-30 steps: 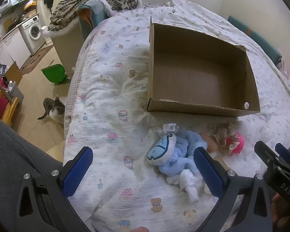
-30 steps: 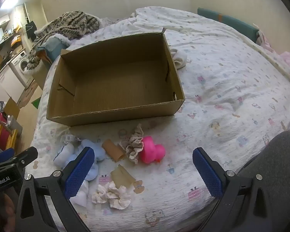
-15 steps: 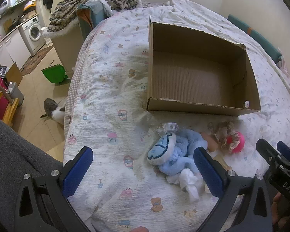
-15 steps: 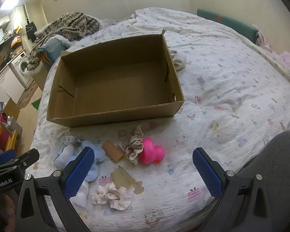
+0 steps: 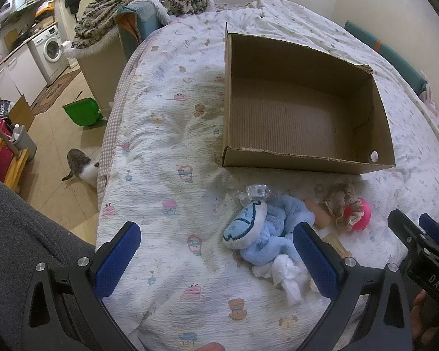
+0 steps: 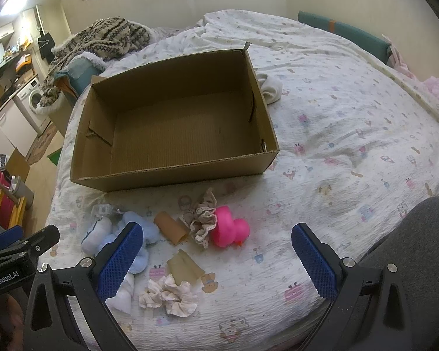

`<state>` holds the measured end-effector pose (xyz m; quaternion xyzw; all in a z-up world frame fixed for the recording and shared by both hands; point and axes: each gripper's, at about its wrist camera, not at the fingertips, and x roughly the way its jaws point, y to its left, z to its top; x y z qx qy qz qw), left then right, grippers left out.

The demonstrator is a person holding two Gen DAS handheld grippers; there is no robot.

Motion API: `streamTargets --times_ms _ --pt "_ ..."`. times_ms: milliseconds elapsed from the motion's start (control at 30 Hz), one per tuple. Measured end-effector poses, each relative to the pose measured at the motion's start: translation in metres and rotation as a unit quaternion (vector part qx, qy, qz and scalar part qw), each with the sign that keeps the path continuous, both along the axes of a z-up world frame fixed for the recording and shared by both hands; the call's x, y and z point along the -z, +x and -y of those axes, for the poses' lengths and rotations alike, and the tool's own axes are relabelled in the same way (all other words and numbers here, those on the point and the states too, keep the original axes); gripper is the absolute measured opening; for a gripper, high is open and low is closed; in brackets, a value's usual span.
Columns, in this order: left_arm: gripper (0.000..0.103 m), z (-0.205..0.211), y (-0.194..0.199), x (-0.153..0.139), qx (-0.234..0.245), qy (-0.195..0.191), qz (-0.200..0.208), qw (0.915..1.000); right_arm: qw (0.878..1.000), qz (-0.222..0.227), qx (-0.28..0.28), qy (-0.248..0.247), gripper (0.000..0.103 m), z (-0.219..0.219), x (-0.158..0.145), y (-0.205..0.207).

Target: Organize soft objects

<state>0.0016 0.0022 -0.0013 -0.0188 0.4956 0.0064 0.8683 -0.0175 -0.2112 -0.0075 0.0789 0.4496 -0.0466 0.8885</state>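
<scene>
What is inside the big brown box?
Nothing can be seen inside the cardboard box: just its bare ribbed floor. The near wall hides a thin strip of the floor, so that bit cannot be checked. All the soft toys, like the blue plush, lie outside on the bed.

cat (image 5: 80, 166): head hidden by bed edge | white sock (image 6: 270, 87): partly behind box (image 6: 172, 172) | blue plush (image 6: 137, 234): part-covered by right tool's finger

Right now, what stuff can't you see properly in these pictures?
- Blue plush toy: right wrist view, partly behind the right gripper's finger.
- Cat: left wrist view, head hidden by the bed edge.
- White cloth: right wrist view, partly behind the box.
</scene>
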Motion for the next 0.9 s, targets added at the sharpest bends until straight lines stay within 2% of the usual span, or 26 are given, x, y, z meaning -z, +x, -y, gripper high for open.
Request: streamTargets --times_ms 900 --pt "0.103 0.0012 -0.0007 0.009 -0.001 0.0 -0.004 1.0 1.0 -0.003 0.002 0.006 0.103 0.0001 0.0028 0.0001"
